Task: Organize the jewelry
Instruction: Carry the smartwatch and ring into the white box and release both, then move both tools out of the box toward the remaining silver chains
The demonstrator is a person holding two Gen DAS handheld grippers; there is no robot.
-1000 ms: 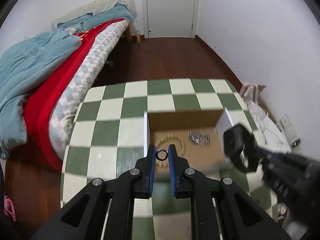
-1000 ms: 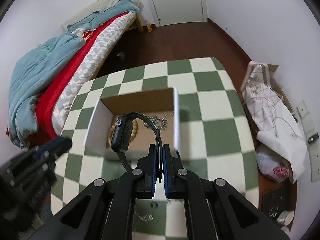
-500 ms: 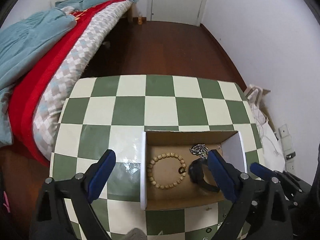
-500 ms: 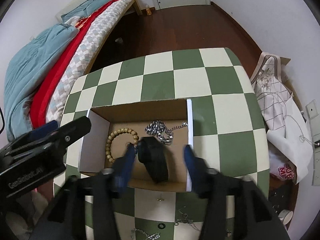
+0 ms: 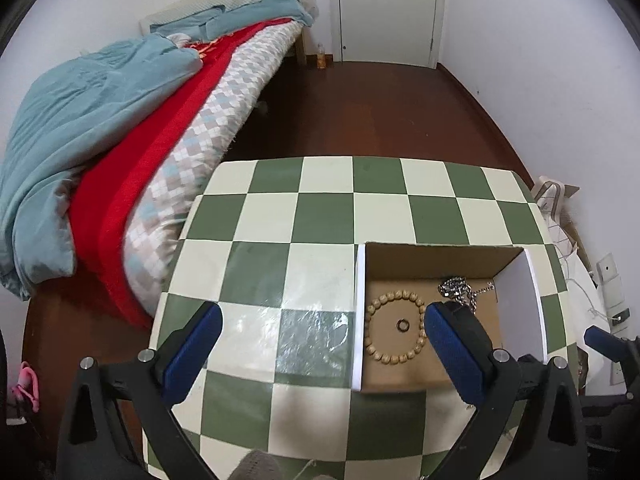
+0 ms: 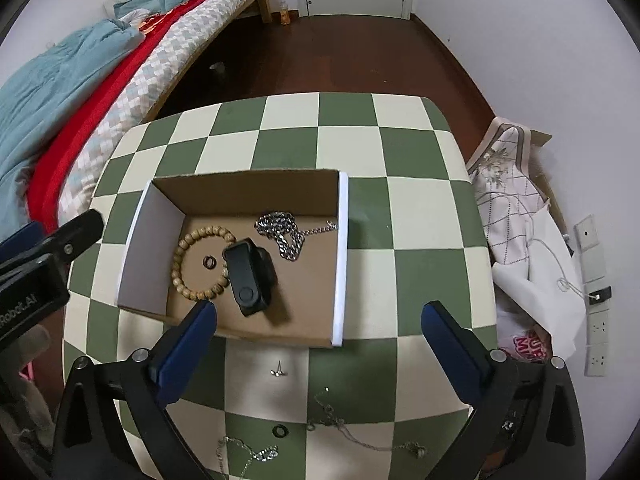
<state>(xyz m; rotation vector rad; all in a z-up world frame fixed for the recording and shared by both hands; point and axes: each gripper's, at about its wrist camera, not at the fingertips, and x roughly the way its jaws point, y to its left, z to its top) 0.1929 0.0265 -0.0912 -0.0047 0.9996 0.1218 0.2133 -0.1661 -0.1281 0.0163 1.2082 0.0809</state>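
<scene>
While both grippers are hanging spread wide and holding nothing, the jewelry is lying as follows. Box, sitting mid-table: bead bracelet ringing a small ring; black watch touching the bracelet's right side; steel chain lying toward the box's far right corner. Table, near edge: earring, black ring, thin chains. Left gripper is hovering over the box's left wall; right gripper over its near wall.

Ring and watch released into box.
</scene>
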